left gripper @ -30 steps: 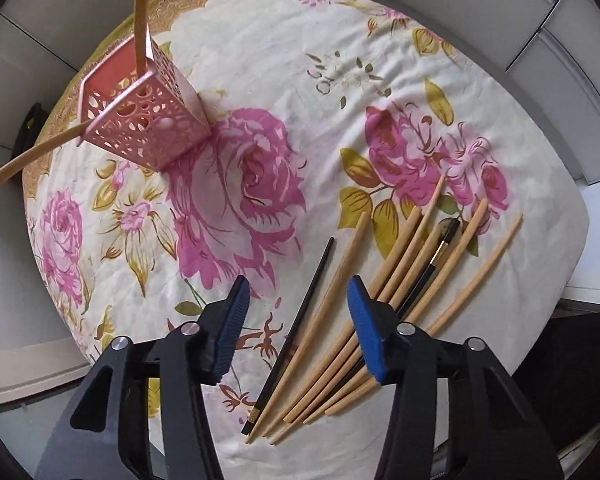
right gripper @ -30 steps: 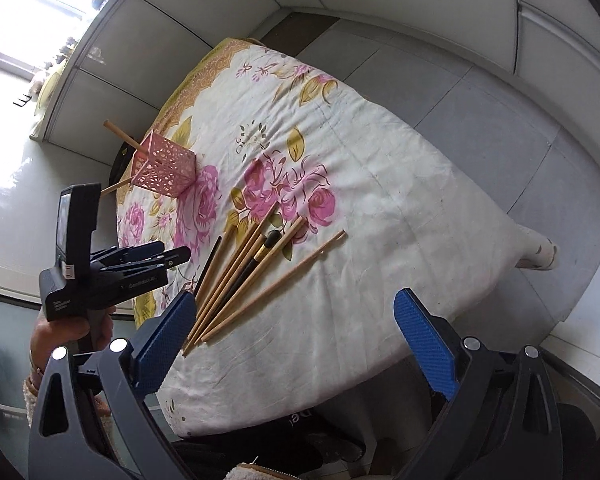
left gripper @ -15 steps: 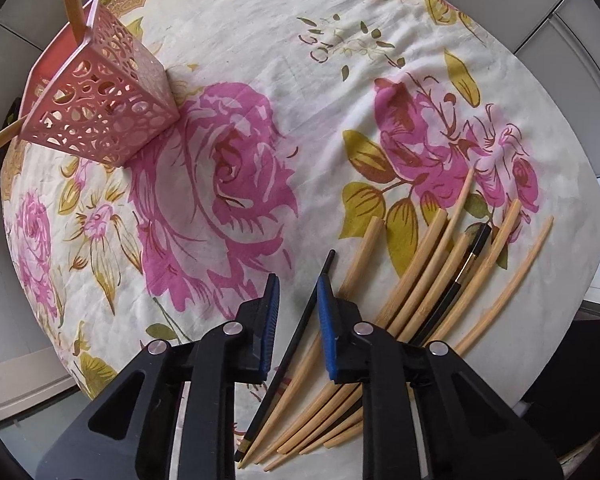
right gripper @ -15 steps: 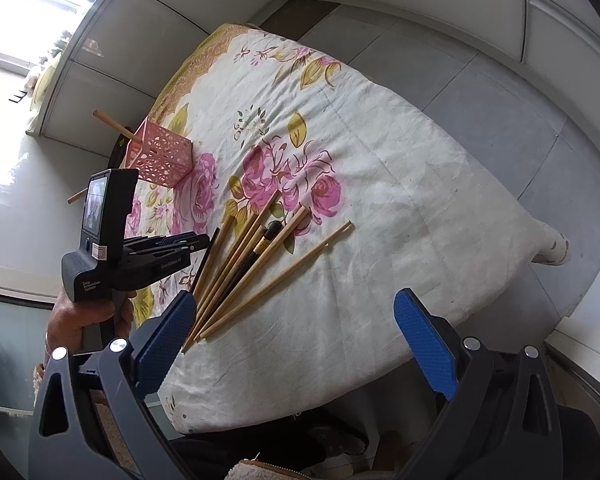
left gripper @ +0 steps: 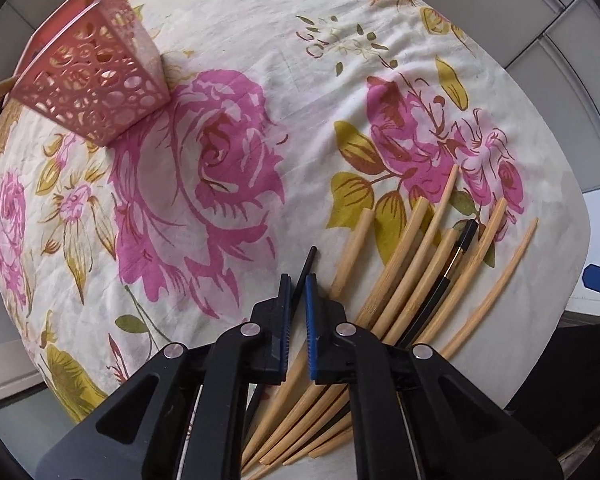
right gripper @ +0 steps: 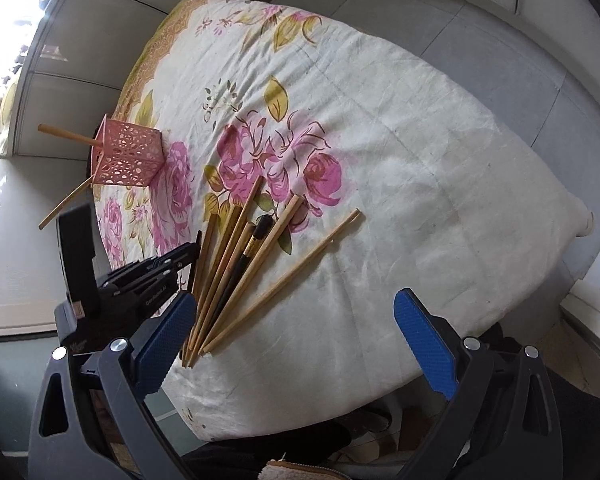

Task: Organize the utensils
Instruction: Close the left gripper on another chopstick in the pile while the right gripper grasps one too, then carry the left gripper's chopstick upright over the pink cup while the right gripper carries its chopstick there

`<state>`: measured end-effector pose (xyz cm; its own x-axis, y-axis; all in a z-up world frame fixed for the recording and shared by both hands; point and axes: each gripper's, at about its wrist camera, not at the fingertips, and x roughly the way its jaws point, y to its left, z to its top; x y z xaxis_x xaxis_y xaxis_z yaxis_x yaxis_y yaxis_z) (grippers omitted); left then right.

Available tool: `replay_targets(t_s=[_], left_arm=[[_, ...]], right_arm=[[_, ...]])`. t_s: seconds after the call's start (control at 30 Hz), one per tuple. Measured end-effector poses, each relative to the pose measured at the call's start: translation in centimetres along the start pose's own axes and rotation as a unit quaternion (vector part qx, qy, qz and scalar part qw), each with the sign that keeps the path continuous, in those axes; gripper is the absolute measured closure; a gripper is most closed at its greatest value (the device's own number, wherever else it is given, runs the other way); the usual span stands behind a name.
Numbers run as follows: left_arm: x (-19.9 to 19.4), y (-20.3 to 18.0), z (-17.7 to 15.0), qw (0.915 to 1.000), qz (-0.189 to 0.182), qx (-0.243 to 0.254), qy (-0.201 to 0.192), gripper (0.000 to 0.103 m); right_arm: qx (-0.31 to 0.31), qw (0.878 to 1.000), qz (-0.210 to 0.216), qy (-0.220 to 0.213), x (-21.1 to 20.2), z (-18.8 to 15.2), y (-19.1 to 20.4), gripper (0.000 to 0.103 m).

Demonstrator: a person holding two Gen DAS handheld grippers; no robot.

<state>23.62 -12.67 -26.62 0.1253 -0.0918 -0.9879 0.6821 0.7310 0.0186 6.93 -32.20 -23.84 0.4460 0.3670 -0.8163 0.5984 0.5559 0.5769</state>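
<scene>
Several bamboo chopsticks (left gripper: 416, 264) lie fanned on the floral cloth, with a black brush (left gripper: 452, 264) among them; they also show in the right wrist view (right gripper: 256, 264). My left gripper (left gripper: 296, 300) is shut on a thin black chopstick (left gripper: 306, 266) at the left edge of the pile; it shows from the side in the right wrist view (right gripper: 188, 252). A pink perforated holder (left gripper: 88, 80) stands at the far left with two bamboo sticks in it, also seen in the right wrist view (right gripper: 128, 156). My right gripper (right gripper: 288, 340) is open and empty, above the table's near edge.
The round table's cloth (right gripper: 400, 160) drops off at the near and right edges. Grey tiled floor (right gripper: 500, 60) surrounds the table. A low white ledge (right gripper: 4, 280) runs along the left.
My left gripper moved down onto the pile and closed its jaws around the black chopstick. The right gripper drew a little closer to the table, still open.
</scene>
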Motion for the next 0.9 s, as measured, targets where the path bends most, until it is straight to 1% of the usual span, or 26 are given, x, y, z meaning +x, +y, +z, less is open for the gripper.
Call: replay_targets(t_s=[0.07, 0.13, 0.17, 0.2, 0.27, 0.33, 0.4, 0.43, 0.47, 0.53, 0.57, 0.67, 0.77, 0.83, 0.9], left_arm=[[-0.9, 0.8, -1.1, 0.9994, -0.018, -0.017, -0.024, 0.098], [-2.5, 1.4, -2.2, 0.9978, -0.029, -0.026, -0.053, 0.098], [-3.4, 1.6, -2.8, 0.9967, -0.034, -0.028, -0.068, 0.098], [-4.3, 1.8, -3.3, 0.9955, -0.036, -0.029, -0.082, 0.098], [-5.9, 2.3, -4.1, 0.9927, -0.036, -0.033, -0.11, 0.098], [-7.7, 2.5, -4.6, 0.9891, -0.043, -0.037, -0.136, 0.098], [-9.0, 2.2, -4.7, 0.9871, -0.035, -0.034, -0.152, 0.098], [-9.6, 2.1, -4.7, 0.9862, -0.034, -0.032, -0.159, 0.098], [-10.1, 2.2, -4.9, 0.9851, -0.035, -0.032, -0.165, 0.098], [-10.7, 1.9, -4.9, 0.9834, -0.035, -0.033, -0.175, 0.099], [-11.0, 2.0, -5.0, 0.9826, -0.035, -0.036, -0.179, 0.099], [-11.4, 2.6, -5.3, 0.9799, -0.039, -0.047, -0.19, 0.099], [-12.4, 3.0, -6.0, 0.9747, -0.047, -0.065, -0.208, 0.099], [-13.1, 3.0, -6.5, 0.971, -0.045, -0.074, -0.223, 0.099], [-14.1, 2.8, -7.2, 0.9662, -0.044, -0.084, -0.24, 0.099]], right_arm=[[0.031, 0.999, 0.007, 0.018, 1.0, 0.7, 0.1, 0.008], [0.057, 0.998, 0.0, 0.029, 1.9, 1.4, 0.2, 0.017], [0.066, 0.997, -0.011, 0.035, 2.5, 1.7, 0.4, 0.03], [0.078, 0.996, -0.027, 0.045, 3.2, 2.0, 0.6, 0.046], [0.091, 0.992, -0.062, 0.056, 4.1, 2.6, 0.8, 0.06], [0.099, 0.988, -0.095, 0.065, 5.0, 3.1, 1.1, 0.065], [0.113, 0.986, -0.111, 0.055, 5.2, 3.5, 1.4, 0.066], [0.109, 0.985, -0.12, 0.052, 5.4, 3.7, 1.8, 0.067], [0.108, 0.984, -0.13, 0.048, 5.5, 3.8, 2.1, 0.069], [0.089, 0.982, -0.164, 0.038, 5.8, 3.9, 3.0, 0.084], [0.077, 0.984, -0.16, 0.033, 6.1, 3.8, 3.2, 0.093], [0.047, 0.986, -0.157, -0.002, 5.9, 3.4, 3.4, 0.096], [0.005, 0.988, -0.146, -0.039, 5.3, 2.1, 3.5, 0.097], [-0.037, 0.987, -0.135, -0.079, 4.4, 0.5, 4.6, 0.097], [-0.088, 0.98, -0.124, -0.126, 2.8, -1.1, 5.7, 0.097]])
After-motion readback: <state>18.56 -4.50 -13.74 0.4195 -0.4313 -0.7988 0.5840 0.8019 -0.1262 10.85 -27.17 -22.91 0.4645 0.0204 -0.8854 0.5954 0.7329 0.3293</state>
